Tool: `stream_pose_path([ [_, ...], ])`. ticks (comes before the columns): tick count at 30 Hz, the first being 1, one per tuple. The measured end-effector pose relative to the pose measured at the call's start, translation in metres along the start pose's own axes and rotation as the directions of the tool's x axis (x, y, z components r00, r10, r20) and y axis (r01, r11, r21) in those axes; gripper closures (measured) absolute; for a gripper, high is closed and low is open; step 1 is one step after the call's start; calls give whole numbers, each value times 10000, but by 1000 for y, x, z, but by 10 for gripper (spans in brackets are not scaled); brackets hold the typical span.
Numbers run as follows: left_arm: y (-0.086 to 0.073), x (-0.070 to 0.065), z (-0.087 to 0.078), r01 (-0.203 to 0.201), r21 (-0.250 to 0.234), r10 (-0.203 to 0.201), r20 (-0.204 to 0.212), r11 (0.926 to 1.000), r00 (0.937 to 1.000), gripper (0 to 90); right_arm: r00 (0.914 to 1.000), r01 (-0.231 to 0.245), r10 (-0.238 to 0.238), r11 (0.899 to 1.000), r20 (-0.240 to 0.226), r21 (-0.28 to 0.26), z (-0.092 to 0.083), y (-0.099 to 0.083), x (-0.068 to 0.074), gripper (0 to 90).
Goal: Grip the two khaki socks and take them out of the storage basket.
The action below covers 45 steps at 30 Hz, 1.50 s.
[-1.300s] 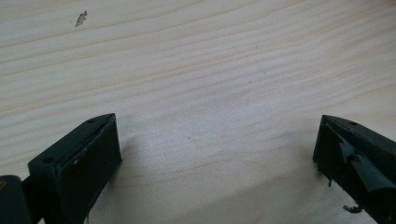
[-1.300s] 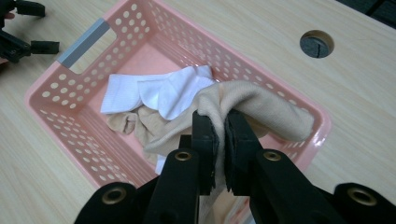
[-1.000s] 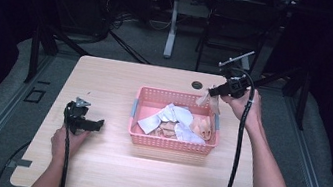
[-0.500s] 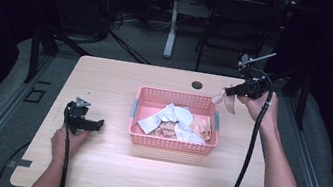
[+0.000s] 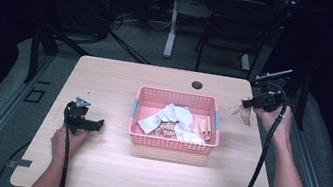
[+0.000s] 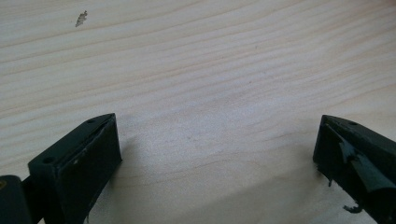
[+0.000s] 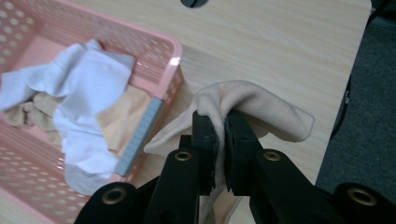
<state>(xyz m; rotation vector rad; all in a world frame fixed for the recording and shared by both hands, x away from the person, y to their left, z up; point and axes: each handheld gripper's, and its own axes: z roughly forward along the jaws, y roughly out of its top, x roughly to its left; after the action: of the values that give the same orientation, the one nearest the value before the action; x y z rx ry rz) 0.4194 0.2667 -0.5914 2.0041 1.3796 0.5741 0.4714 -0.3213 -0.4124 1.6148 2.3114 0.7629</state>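
Sock (image 7: 252, 105), beige, sits pinched between my right gripper's (image 7: 220, 128) jaws, draped over their tips at the centre of the right gripper view; in the high view it hangs at the right of the frame, just beside the pink basket's (image 5: 146, 95) right end, above the table (image 5: 107, 74). I see white and beige cloths (image 5: 173, 117) heaped inside the basket. My left gripper (image 5: 94, 123) rests low at the left of the high view, well apart from the basket, its jaws spread wide over bare wood, gripping nothing
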Motion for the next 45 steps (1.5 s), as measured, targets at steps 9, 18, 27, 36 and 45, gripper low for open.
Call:
stream_pose_path([
  [9, 0, 0, 0, 3, -1, -3, 4, 10000, 10000, 4, 9992, -368, 353, 9962, 198, 790, 31, -26, -18, 836],
  [18, 0, 0, 0, -1, 0, 1, 5, 10000, 10000, 4, 9983, -566, 541, 9895, 221, 1328, 58, -46, -24, 828],
  [27, 0, 0, 0, -1, 2, 1, 4, 10000, 10000, 4, 9972, -737, 747, 9855, -9, 1526, 76, -59, -28, 813],
  [36, 0, 0, 0, -1, 2, 1, 5, 10000, 10000, 4, 9945, -1025, 1044, 9829, -46, 1528, 79, -65, -31, 445],
  [45, 0, 0, 0, 1, -4, -1, -1, 10000, 10000, 4, 9980, -618, 607, 9938, 149, 920, 57, -54, -18, 208],
])
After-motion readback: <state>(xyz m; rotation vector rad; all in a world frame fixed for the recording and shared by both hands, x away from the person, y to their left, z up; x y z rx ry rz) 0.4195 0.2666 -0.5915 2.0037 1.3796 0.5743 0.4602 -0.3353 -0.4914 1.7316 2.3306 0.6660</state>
